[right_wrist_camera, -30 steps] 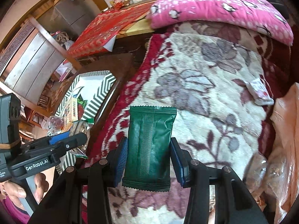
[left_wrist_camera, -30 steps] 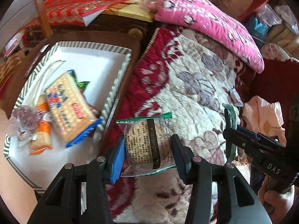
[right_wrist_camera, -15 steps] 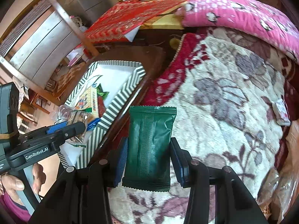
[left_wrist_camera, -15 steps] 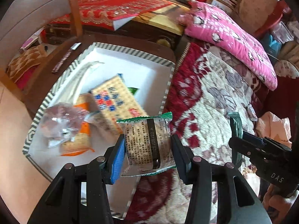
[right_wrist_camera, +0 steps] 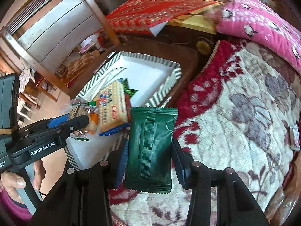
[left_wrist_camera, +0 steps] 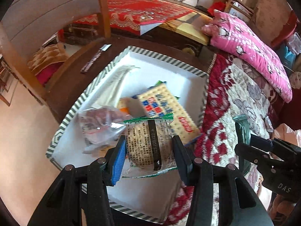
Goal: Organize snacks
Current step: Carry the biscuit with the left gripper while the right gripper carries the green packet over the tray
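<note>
My left gripper [left_wrist_camera: 148, 155] is shut on a clear, green-edged biscuit packet [left_wrist_camera: 150, 146] and hangs over the white tray with a striped rim [left_wrist_camera: 161, 56]. In the tray lie a large cracker pack [left_wrist_camera: 165, 107], an orange snack and a crinkled clear wrapper [left_wrist_camera: 99, 124]. My right gripper [right_wrist_camera: 149, 160] is shut on a dark green snack pouch [right_wrist_camera: 152, 146], held upright above the flowered blanket [right_wrist_camera: 235, 113] just right of the tray [right_wrist_camera: 146, 58]. Each gripper shows in the other's view: the left gripper [right_wrist_camera: 71, 120] and the right gripper [left_wrist_camera: 242, 137].
The tray sits on a dark wooden table [left_wrist_camera: 131, 41] beside the blanket-covered seat. A pink pillow [left_wrist_camera: 250, 47] lies at the back right. A small wrapped snack [right_wrist_camera: 294, 137] rests on the blanket at the right. A wooden chair [left_wrist_camera: 101, 9] stands behind the table.
Both grippers have travelled left from over the blanket toward the tray, each still holding its packet. The left one now hangs over the tray; the right is at its edge.
</note>
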`<action>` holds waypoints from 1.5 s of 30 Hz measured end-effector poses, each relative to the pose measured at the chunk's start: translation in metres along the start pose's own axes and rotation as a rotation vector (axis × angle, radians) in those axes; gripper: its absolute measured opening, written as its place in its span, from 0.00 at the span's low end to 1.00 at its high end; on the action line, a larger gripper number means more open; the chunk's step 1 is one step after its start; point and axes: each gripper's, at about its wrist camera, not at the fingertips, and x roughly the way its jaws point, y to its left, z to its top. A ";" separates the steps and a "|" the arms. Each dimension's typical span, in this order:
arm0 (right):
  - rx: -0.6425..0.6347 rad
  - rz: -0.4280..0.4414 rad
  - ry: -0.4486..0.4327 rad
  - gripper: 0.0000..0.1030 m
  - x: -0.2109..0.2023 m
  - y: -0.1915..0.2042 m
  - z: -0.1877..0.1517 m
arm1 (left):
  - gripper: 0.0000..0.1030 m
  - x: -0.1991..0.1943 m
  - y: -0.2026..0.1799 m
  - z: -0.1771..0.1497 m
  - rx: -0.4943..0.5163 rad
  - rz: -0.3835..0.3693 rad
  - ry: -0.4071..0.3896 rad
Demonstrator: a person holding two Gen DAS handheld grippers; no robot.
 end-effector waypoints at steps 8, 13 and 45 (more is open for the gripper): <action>-0.068 0.012 0.017 0.47 0.013 0.028 0.015 | 0.46 0.001 0.019 0.000 -0.029 0.024 -0.004; -0.098 0.020 0.028 0.47 0.019 0.041 0.020 | 0.46 0.000 0.026 0.000 -0.034 0.033 -0.008; -0.189 0.075 0.135 0.47 0.080 0.092 0.032 | 0.46 0.014 0.060 0.005 -0.093 0.076 0.003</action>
